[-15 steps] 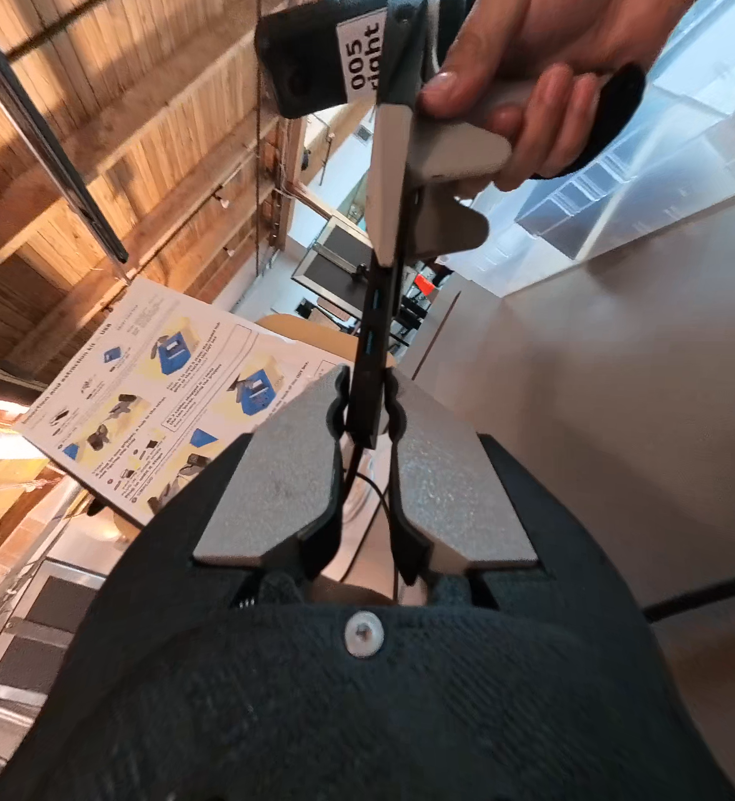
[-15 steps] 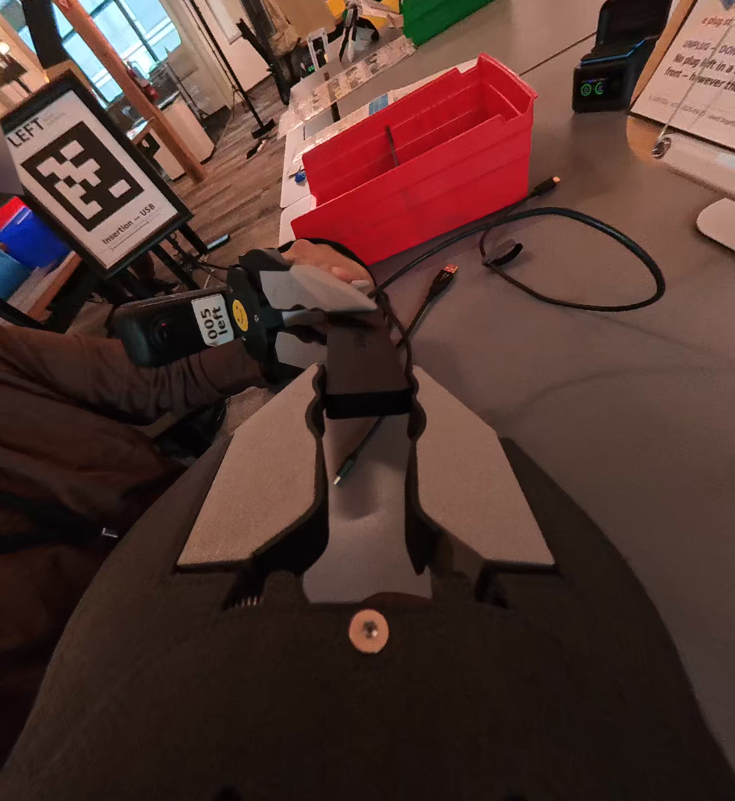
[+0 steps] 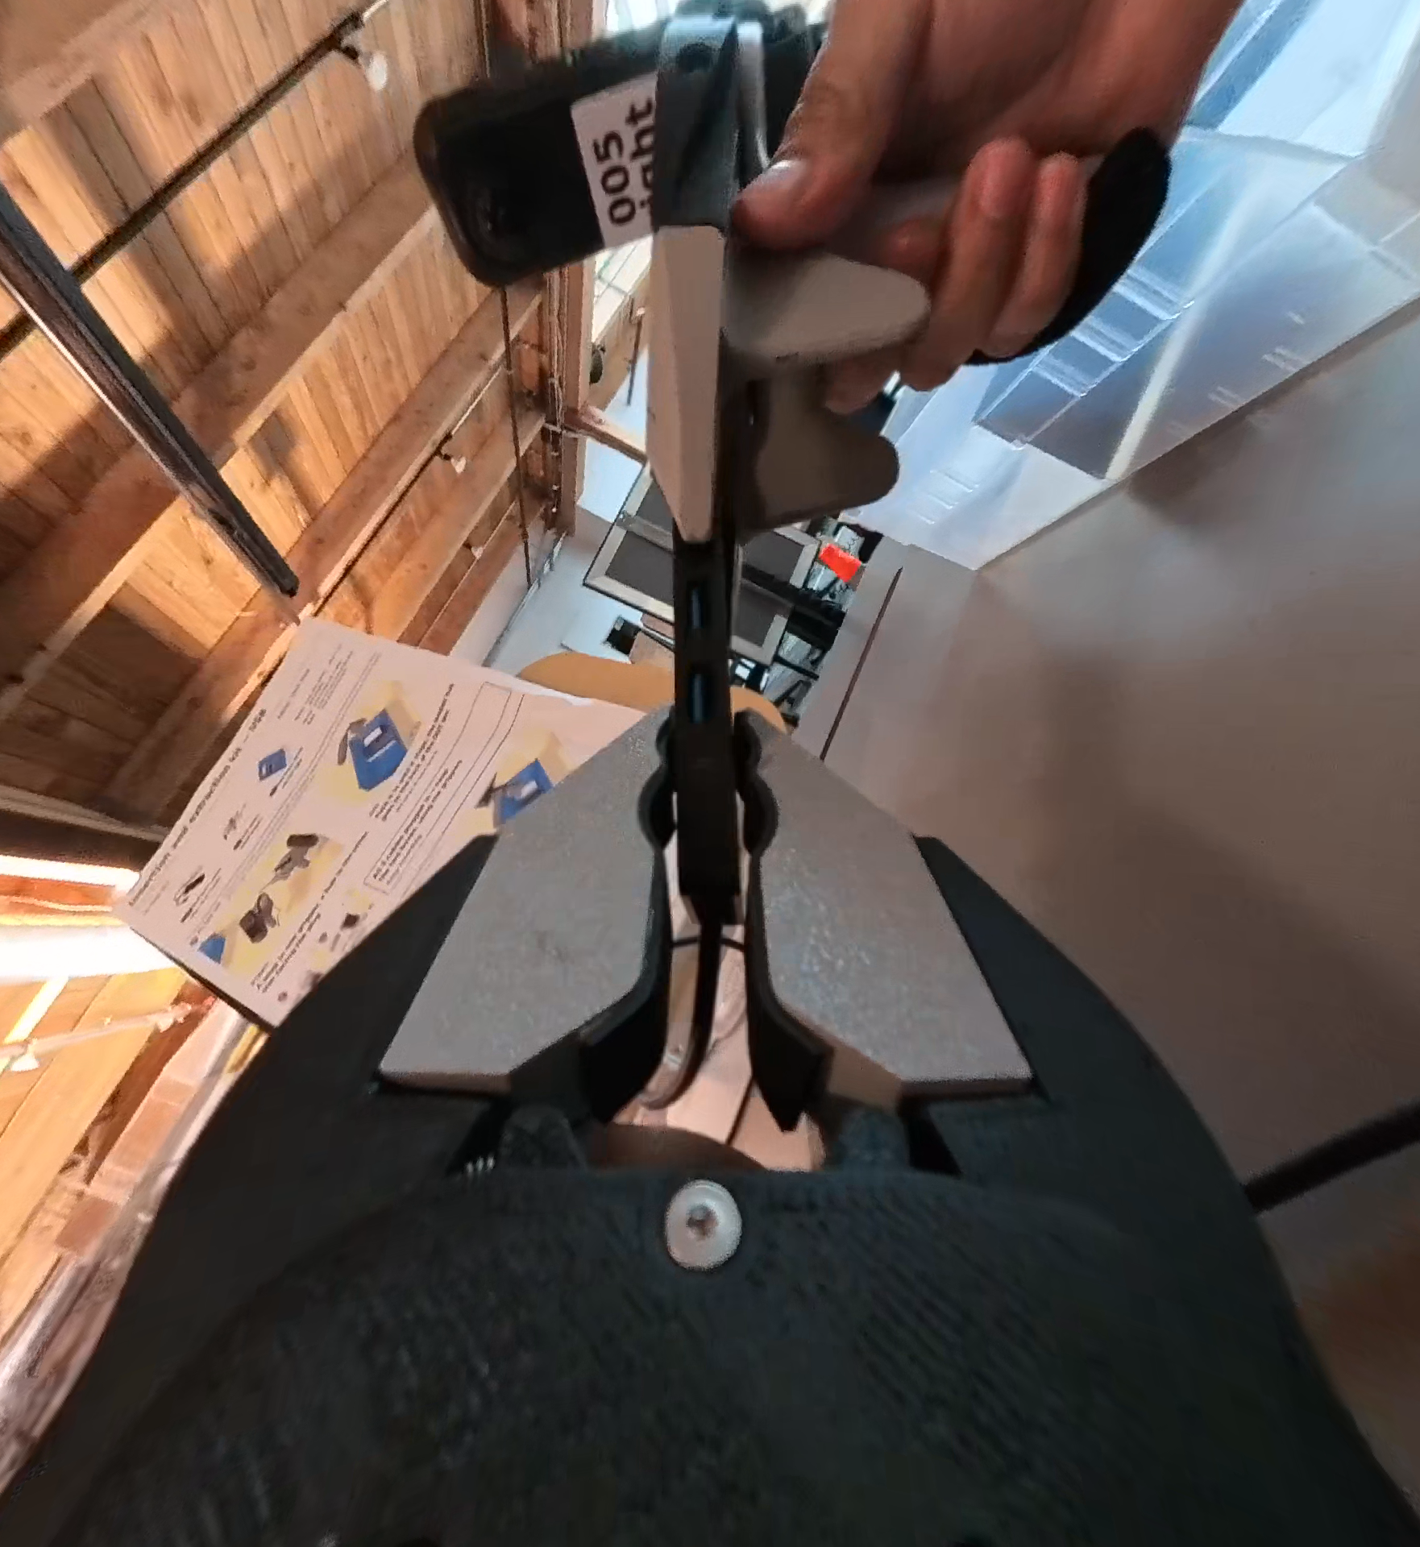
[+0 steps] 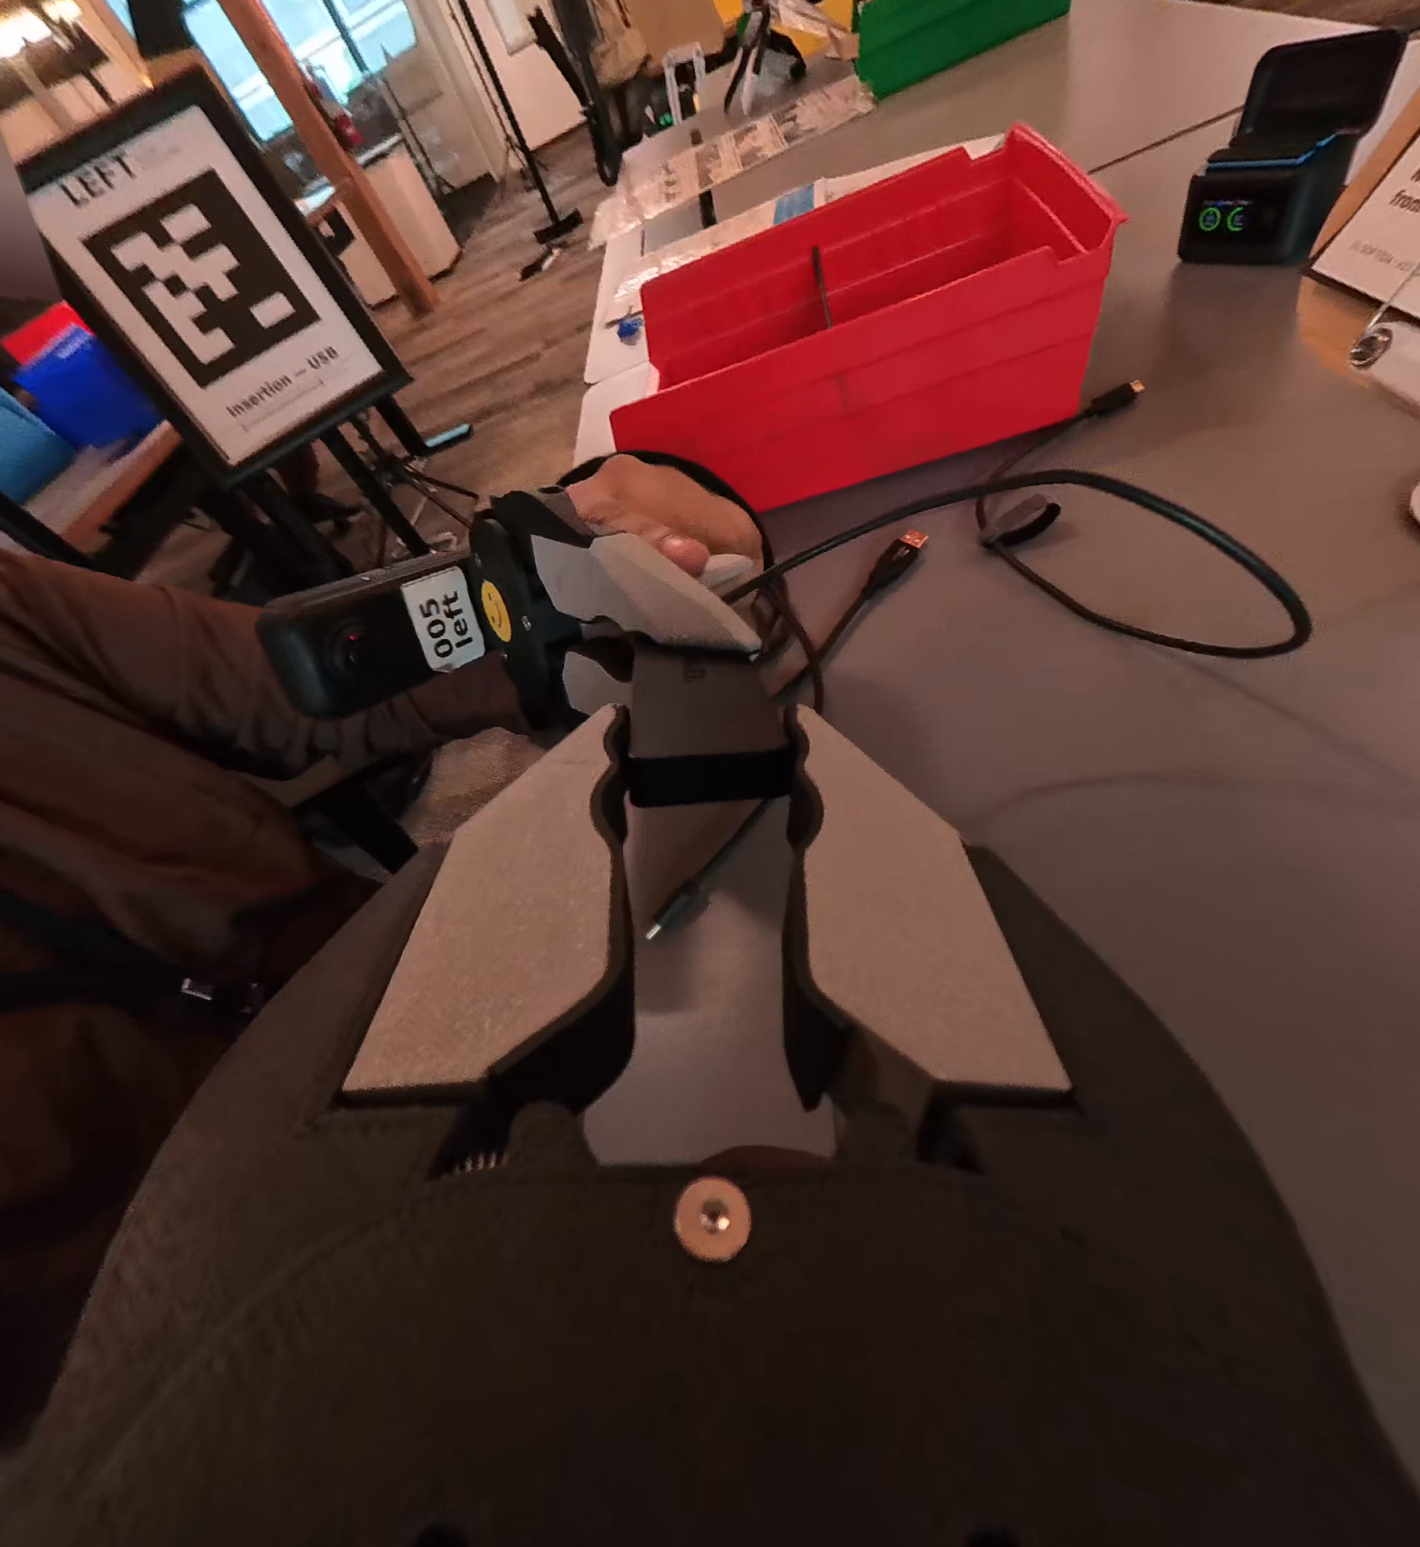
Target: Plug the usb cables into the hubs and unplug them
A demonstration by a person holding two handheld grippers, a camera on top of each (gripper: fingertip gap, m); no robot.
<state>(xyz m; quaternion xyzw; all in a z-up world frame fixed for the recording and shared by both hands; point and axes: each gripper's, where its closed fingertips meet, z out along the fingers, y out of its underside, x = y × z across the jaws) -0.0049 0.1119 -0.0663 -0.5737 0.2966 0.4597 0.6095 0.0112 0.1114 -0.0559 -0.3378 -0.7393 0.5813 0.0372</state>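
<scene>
Your left gripper and right gripper both clamp the hub | ports empty | cable on table, every plug left for you.

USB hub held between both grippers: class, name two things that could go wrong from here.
Both the left gripper and the right gripper clamp the same USB hub, so uneven pulling could twist it loose. Its trailing cable hangs between the right gripper's fingers and might snag.
</scene>
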